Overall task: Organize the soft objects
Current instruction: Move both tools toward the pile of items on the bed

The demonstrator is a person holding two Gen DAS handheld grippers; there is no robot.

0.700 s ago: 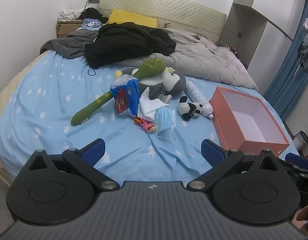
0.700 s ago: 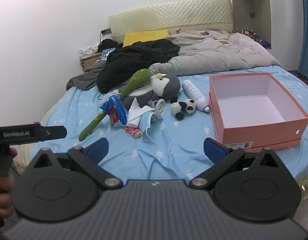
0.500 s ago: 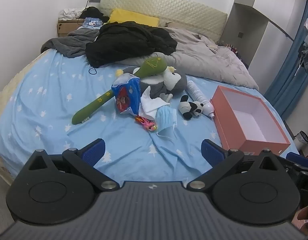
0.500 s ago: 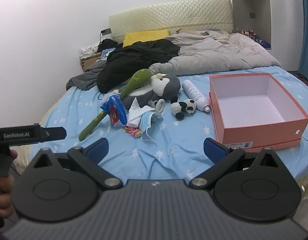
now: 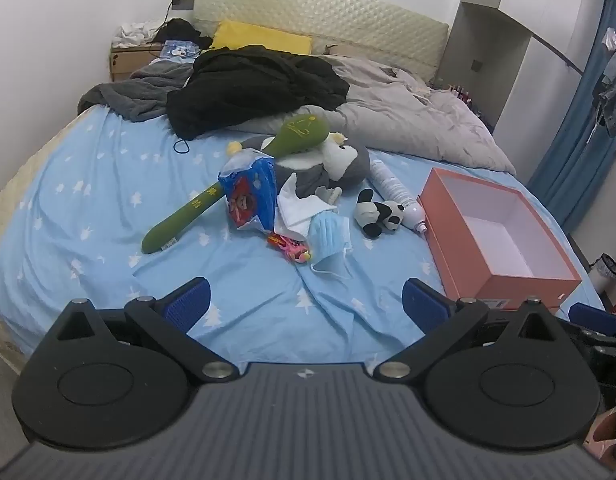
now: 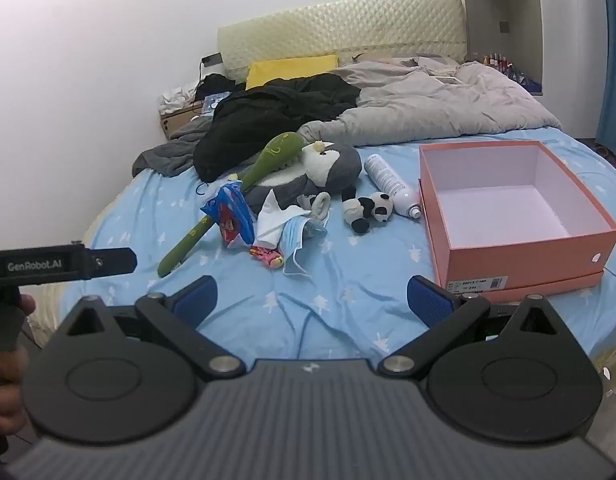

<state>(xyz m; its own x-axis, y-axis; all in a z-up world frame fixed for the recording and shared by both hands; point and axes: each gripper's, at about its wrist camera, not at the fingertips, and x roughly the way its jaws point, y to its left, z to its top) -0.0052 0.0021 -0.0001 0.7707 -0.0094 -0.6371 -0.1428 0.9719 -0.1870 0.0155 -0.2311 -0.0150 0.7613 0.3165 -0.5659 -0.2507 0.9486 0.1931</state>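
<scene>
**Inspector:** Both claws stand wide apart and empty. The left claw (image 5: 305, 300) and the right claw (image 6: 314, 298) hover over the near edge of the bed (image 5: 87, 200), well short of the pile.

**Assistant:** And the soft objects?

**Inspector:** Clustered mid-bed: the grey penguin plush (image 6: 328, 164), the green plush club (image 6: 227, 196) lying across it, the small panda plush (image 6: 366, 212), the blue face mask (image 6: 295, 240). The pink box (image 6: 520, 240) sits open and empty beside them, to the right.

**Assistant:** Recommended approach?

**Inspector:** In my judgement, take the panda first: it lies clear and nearest the box. Pinch its body, not a limb, and avoid the white spray bottle (image 6: 392, 184) touching it.
</scene>
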